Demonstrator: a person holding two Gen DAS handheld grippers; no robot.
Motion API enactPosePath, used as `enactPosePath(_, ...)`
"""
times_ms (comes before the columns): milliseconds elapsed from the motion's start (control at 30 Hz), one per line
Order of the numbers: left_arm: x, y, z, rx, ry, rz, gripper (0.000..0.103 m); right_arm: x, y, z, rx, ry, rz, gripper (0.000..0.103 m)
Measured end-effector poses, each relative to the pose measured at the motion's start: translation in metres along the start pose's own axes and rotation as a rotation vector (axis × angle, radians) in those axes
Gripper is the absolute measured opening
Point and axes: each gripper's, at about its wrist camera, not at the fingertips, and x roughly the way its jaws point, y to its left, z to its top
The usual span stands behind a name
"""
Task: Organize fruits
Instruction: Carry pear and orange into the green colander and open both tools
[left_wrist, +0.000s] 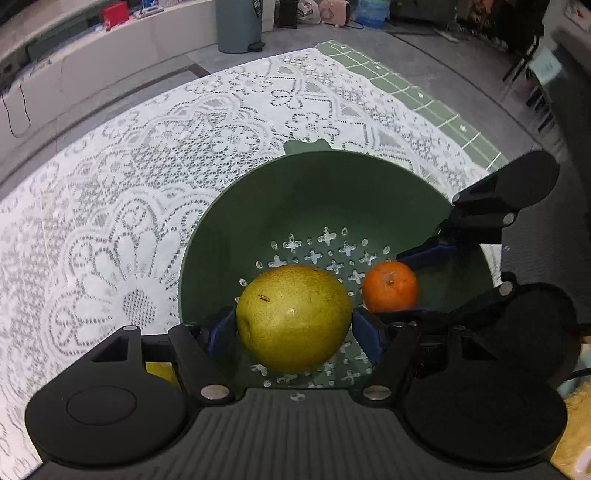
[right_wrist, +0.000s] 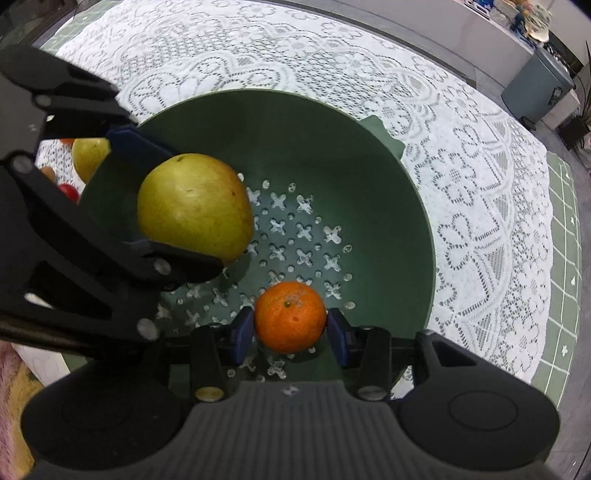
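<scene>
A green colander bowl (left_wrist: 314, 192) stands on the lace cloth; it also shows in the right wrist view (right_wrist: 369, 177). My left gripper (left_wrist: 293, 332) is shut on a yellow-green pear (left_wrist: 293, 317) and holds it over the bowl's near side. The pear also shows in the right wrist view (right_wrist: 195, 206). My right gripper (right_wrist: 290, 332) is shut on an orange mandarin (right_wrist: 290, 315) and holds it inside the bowl near its perforated bottom. The mandarin also shows in the left wrist view (left_wrist: 389, 286), right of the pear.
A white lace tablecloth (left_wrist: 147, 184) covers a green gridded mat (left_wrist: 424, 99). More fruit lies outside the bowl at the left in the right wrist view: a second pear (right_wrist: 88, 155) and a small red fruit (right_wrist: 68, 192). A grey bin (left_wrist: 238, 26) stands beyond the table.
</scene>
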Motion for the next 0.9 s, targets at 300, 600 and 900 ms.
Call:
enactPosePath(300, 0.009, -0.006, 0.0, 0.024, 0.036, 0.01, 0.079, 0.003, 0.009, -0.002, -0.09, 0.036, -0.032, 0.041)
enactPosePath(600, 0.005, -0.009, 0.002, 0.019, 0.023, 0.014, 0.079, -0.001, 0.009, -0.003, -0.127, 0.041, -0.053, 0.054)
enactPosePath(900, -0.023, -0.011, -0.002, -0.03, -0.062, -0.002, 0.079, -0.025, 0.008, -0.007, -0.1, -0.021, -0.064, 0.07)
